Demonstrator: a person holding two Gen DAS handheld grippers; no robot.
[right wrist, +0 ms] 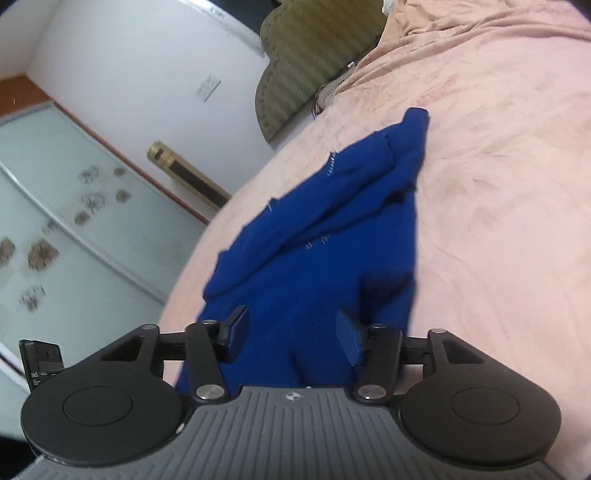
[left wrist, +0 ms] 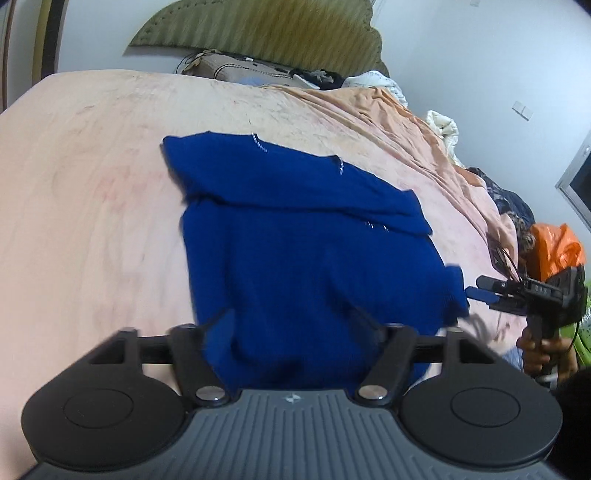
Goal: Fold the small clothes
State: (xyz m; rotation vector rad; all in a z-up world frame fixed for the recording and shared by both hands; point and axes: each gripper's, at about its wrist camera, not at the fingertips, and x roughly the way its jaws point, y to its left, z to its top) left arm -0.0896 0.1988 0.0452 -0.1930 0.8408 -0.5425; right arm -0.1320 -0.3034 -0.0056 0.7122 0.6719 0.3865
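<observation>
A dark blue knit garment (left wrist: 295, 236) with small white stitch marks lies on the pink bed sheet (left wrist: 92, 184), with one part folded across its far half. My left gripper (left wrist: 291, 319) hovers over the garment's near edge. Its jaws stand wide apart and the pads press on nothing. In the right wrist view the same garment (right wrist: 332, 229) runs away from my right gripper (right wrist: 291, 332), which is open over the near end of the cloth. The left wrist view also shows the right gripper (left wrist: 480, 293) at the garment's right corner, held by a hand (left wrist: 543, 350).
A green padded headboard (left wrist: 258, 29) and a pillow with clutter (left wrist: 236, 70) stand at the bed's far end. Crumpled bedding (left wrist: 443, 129) and an orange bag (left wrist: 557, 247) lie at the right. A frosted sliding door (right wrist: 55, 206) and white wall (right wrist: 129, 55) flank the bed.
</observation>
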